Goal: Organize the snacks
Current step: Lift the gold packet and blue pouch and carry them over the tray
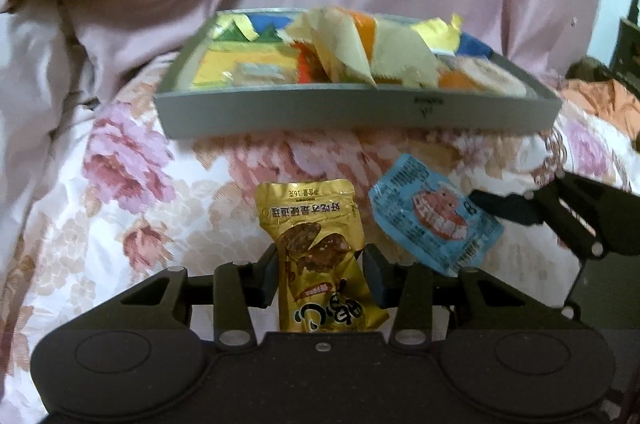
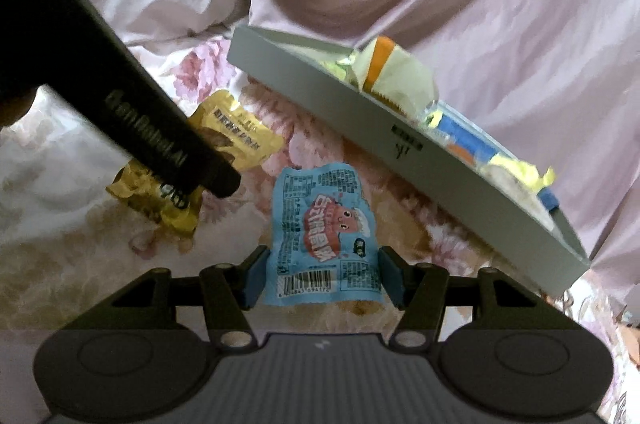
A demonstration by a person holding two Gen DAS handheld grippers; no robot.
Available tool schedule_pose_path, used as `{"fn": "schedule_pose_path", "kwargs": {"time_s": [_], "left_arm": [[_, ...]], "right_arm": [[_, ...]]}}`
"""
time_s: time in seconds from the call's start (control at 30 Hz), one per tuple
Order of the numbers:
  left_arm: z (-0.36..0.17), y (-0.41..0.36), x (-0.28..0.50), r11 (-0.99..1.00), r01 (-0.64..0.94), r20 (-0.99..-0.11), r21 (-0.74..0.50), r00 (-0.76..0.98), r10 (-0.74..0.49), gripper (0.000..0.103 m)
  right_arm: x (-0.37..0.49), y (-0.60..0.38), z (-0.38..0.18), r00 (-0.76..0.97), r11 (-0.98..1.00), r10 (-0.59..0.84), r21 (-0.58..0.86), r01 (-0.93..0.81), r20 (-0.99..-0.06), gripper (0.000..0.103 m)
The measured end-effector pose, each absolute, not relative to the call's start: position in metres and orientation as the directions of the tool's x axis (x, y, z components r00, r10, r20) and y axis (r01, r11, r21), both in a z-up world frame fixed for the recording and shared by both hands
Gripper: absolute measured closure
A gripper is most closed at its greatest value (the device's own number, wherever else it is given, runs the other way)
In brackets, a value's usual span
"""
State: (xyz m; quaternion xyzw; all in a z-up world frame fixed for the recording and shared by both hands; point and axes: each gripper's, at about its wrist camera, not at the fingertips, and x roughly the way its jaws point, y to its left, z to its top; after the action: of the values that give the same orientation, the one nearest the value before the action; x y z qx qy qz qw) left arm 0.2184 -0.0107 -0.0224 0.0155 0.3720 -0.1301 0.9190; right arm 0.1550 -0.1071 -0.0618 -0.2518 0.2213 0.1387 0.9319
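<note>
Here, both hand-held grippers are working low over a floral bedspread point(image 1: 120, 191). The left hand-held gripper point(image 1: 320, 276) is bracketing a gold foil pouch point(image 1: 316, 248) at the lower centre of its view; the blue pads are sitting at the pouch's sides, but whether they are actually pinching it cannot be told. In the right wrist view, the right hand-held gripper point(image 2: 320, 276) is standing released, its pads spread either side of a light blue pouch point(image 2: 324, 236) lying flat at lower centre, with gaps visible.

Risks, as judged:
- Both pouches are looking slick, thin and crinkly, with puffy bodies and flat crimped ends. A pinch at the seam may be slipping off, or a squeeze may be crushing the contents.
- The bedding is soft and uneven, so pressing down could be burying a pouch or snagging cloth between the pads.
- The two tools are operating close together; the left one's dark arm is crossing the upper left of the right wrist view, so a collision is possible.
- The grey tray point(image 1: 280, 111), shallow-walled and rigid, is sitting in mid-frame just beyond the pouches, already heaped with crumpled yellow, cream and orange wrappers point(image 1: 360, 51). Another pouch dropped on top may be sliding out, and the tray may be tipping on the quilt.
</note>
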Motion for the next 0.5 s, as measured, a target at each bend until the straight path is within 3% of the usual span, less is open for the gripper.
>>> {"fn": "schedule_pose_path", "kwargs": {"time_s": [0.5], "left_arm": [[0.038, 0.016, 0.208, 0.982, 0.141, -0.592, -0.128, 0.783, -0.190, 0.058]], "right_arm": [[0.127, -0.105, -0.035, 0.915, 0.810, 0.282, -0.439, -0.389, -0.289, 0.040]]}}
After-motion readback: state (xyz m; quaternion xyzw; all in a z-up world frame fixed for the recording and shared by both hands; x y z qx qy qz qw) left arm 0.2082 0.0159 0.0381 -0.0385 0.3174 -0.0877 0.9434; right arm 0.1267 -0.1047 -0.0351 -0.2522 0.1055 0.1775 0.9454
